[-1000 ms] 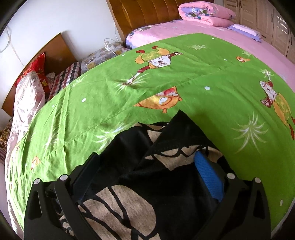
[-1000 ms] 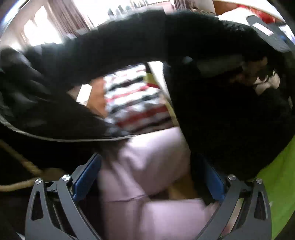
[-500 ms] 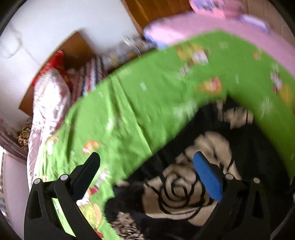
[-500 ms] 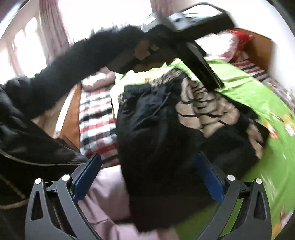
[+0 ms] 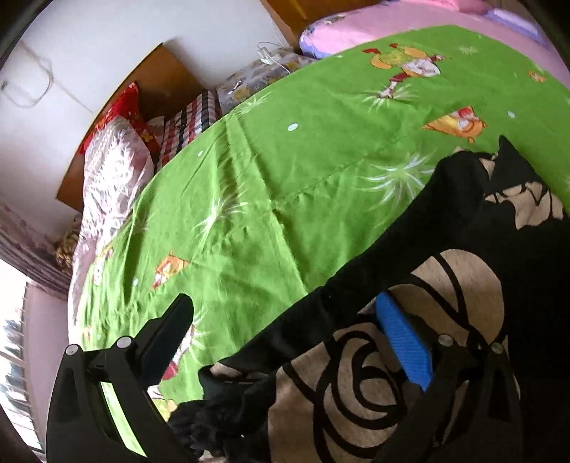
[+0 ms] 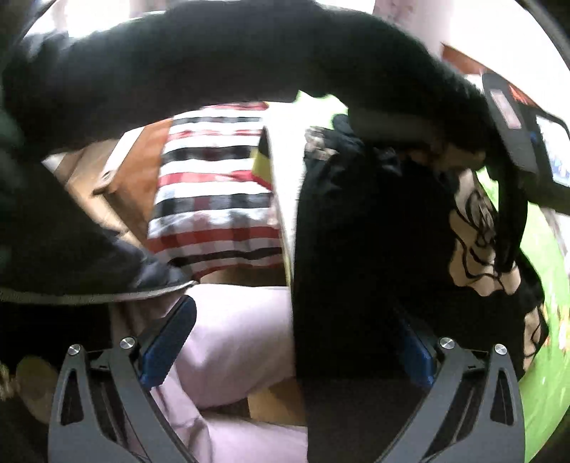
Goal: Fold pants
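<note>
The pants [image 5: 388, 388] are black with a beige swirl print and lie bunched on the green sheet [image 5: 285, 171] at the lower right. My left gripper [image 5: 285, 313] is open above them; a black strip of cloth runs between the fingers, and the blue pad [image 5: 402, 342] rests against the print. In the right wrist view the pants [image 6: 359, 249] hang at the bed's edge, covering most of the right finger. My right gripper [image 6: 292, 320] stands open, its left pad [image 6: 171, 338] bare. A person's black fuzzy sleeve [image 6: 249, 53] arches overhead, and the left gripper's body [image 6: 516, 142] shows at the right.
Pillows [image 5: 114, 171] and a checked blanket [image 5: 188, 124] lie along the wooden headboard [image 5: 160, 78] at the left. Pink bedding [image 5: 392, 21] covers the far end. Beside the bed lie a striped cloth [image 6: 213, 192] and pink fabric [image 6: 235, 327].
My left gripper swung left and low over the sheet, so the pants now sit at its lower right. The right gripper drew in close to the pants at the bed's edge.
</note>
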